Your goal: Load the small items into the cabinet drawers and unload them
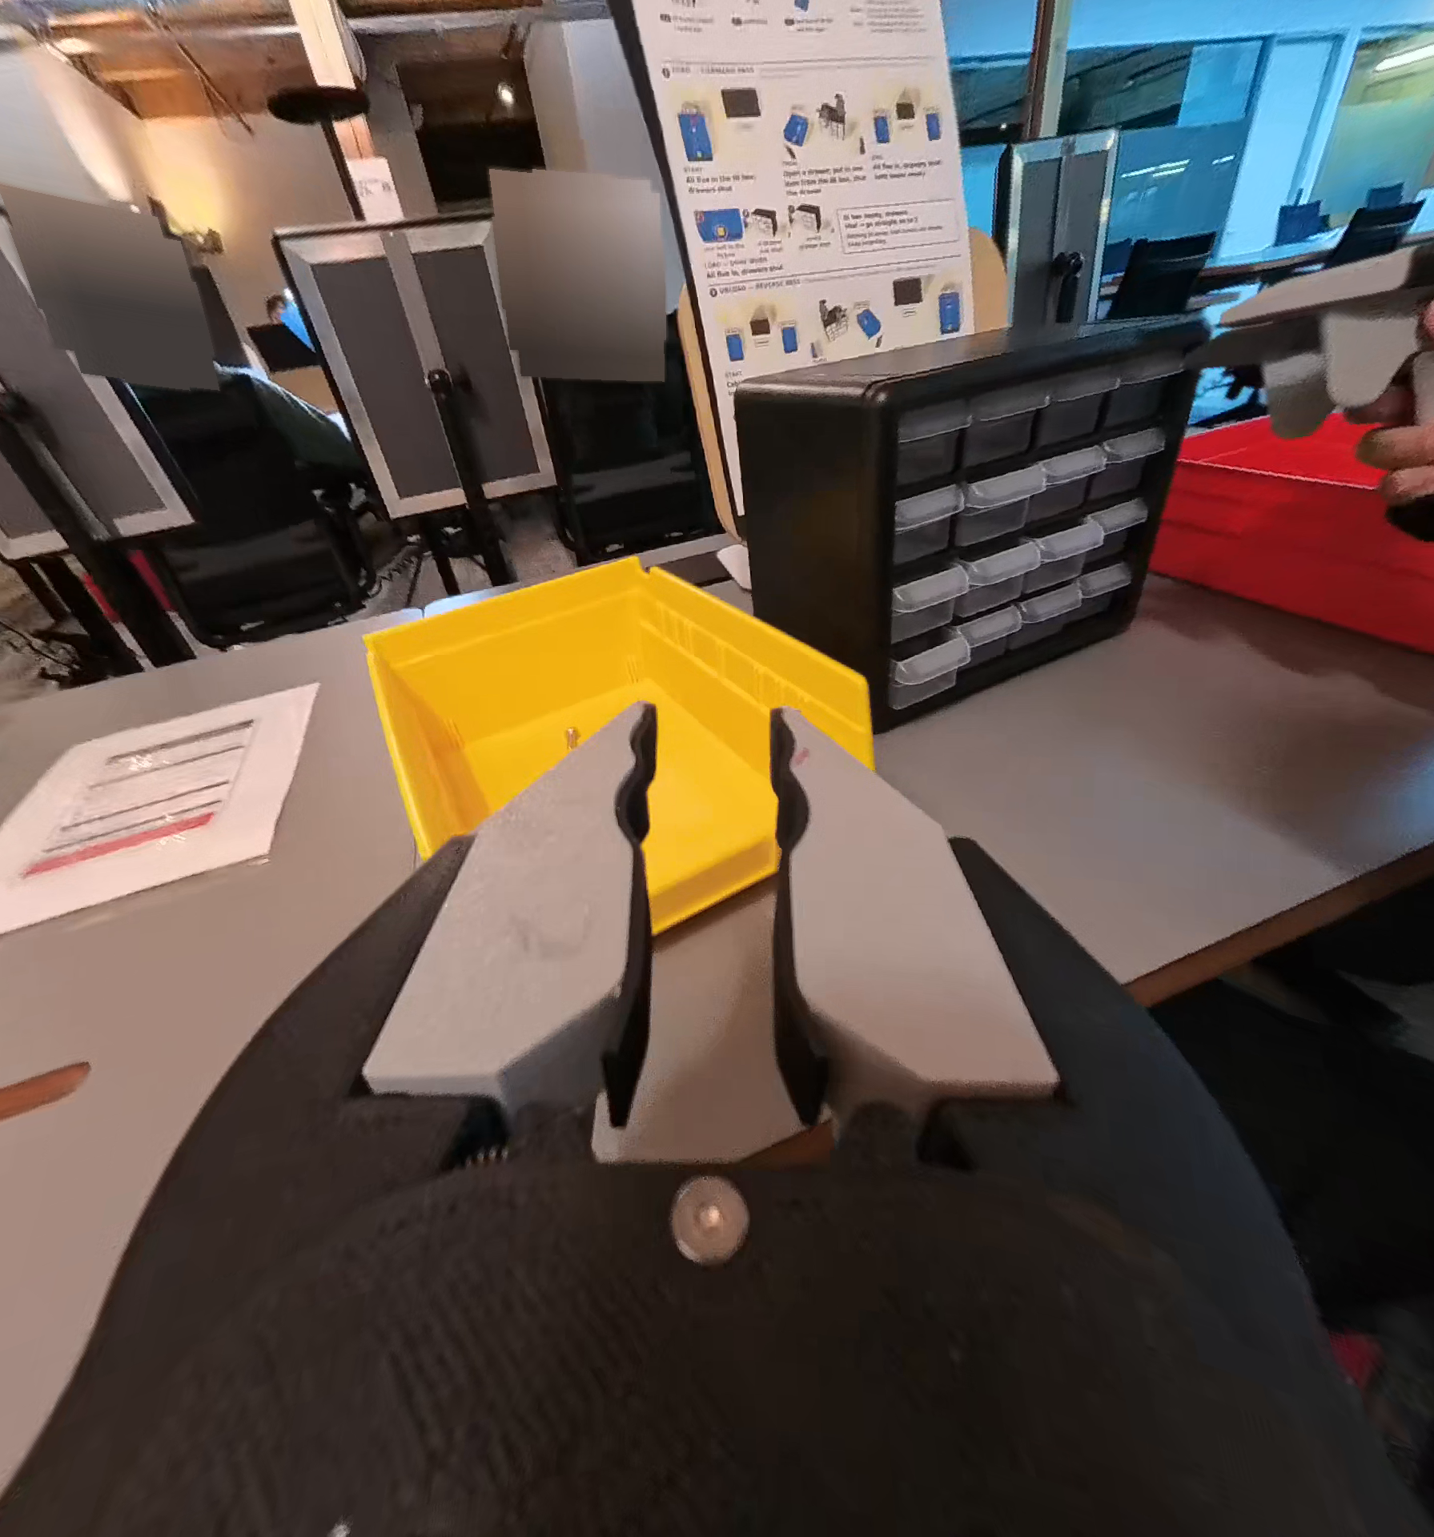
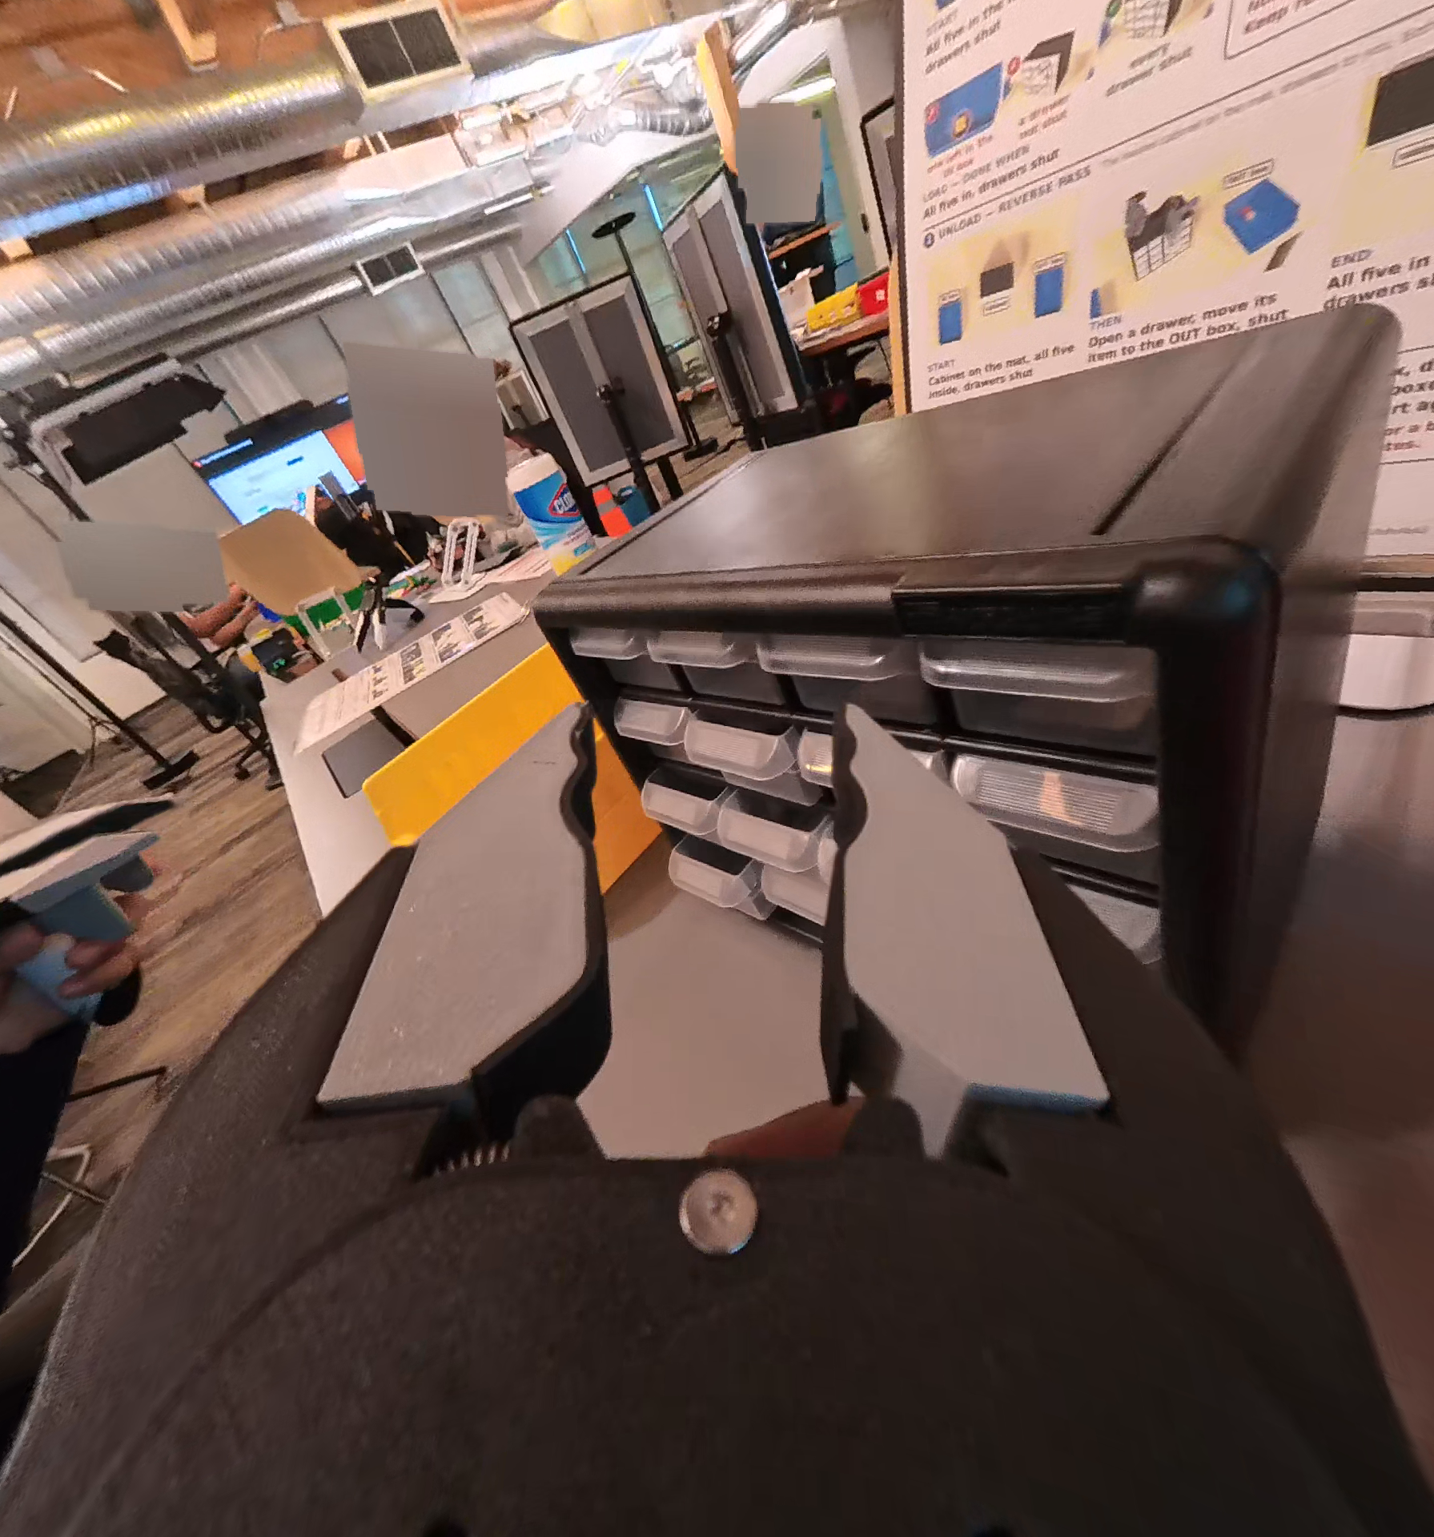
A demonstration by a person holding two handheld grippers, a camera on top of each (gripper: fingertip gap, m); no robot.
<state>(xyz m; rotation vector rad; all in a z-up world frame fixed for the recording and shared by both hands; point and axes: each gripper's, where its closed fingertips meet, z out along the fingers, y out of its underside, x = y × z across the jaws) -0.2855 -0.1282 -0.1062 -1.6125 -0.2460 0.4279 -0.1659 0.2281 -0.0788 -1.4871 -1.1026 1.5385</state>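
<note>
The left gripper (image 1: 712, 724) held its jaws spread and bare above the yellow bin (image 1: 530, 665), where one small item (image 1: 570, 735) lay, while the right gripper (image 2: 713, 732), jaws wide and bare, faced the black drawer cabinet (image 2: 946, 516) just beside it on the grey surface (image 1: 1112, 782).
</note>
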